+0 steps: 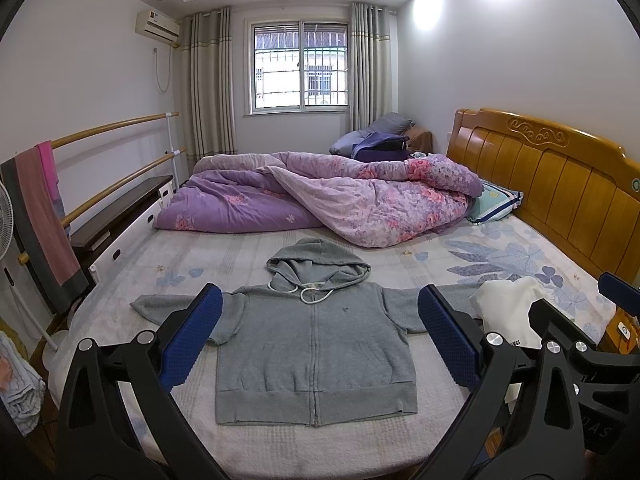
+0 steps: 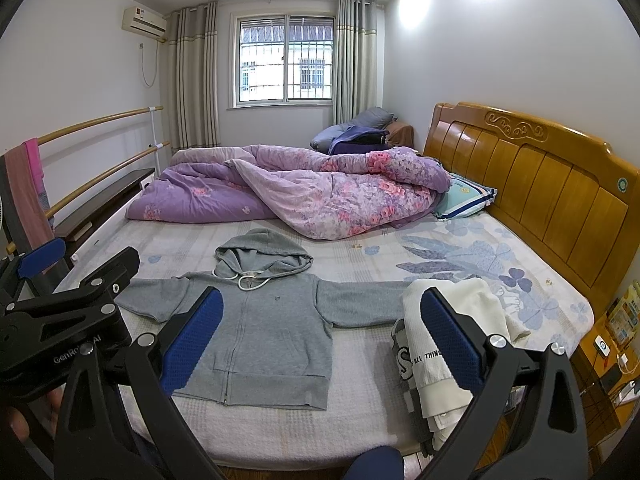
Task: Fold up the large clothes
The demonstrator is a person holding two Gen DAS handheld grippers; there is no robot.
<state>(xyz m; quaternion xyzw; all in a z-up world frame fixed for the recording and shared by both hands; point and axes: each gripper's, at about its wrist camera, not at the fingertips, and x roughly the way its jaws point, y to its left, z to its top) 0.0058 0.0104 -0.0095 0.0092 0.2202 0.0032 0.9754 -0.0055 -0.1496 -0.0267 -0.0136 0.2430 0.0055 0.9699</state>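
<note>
A grey hoodie (image 1: 316, 344) lies flat and face up on the bed (image 1: 360, 444), zip closed, both sleeves spread out to the sides, hood toward the far quilt (image 1: 320, 204), hem toward the near edge; the left gripper (image 1: 320, 336) hovers above it with jaws wide apart and nothing between them, its blue pads (image 1: 192, 340) framing the hoodie's body; the right gripper (image 2: 322, 338) hangs further right, jaws likewise spread and empty, one pad over the hoodie's front, the other over a white garment (image 2: 452, 364) that lies bunched just beside the hoodie's sleeve end; a pillow (image 2: 464, 198) rests against the wooden headboard (image 2: 540, 184), partly under the quilt.
</note>
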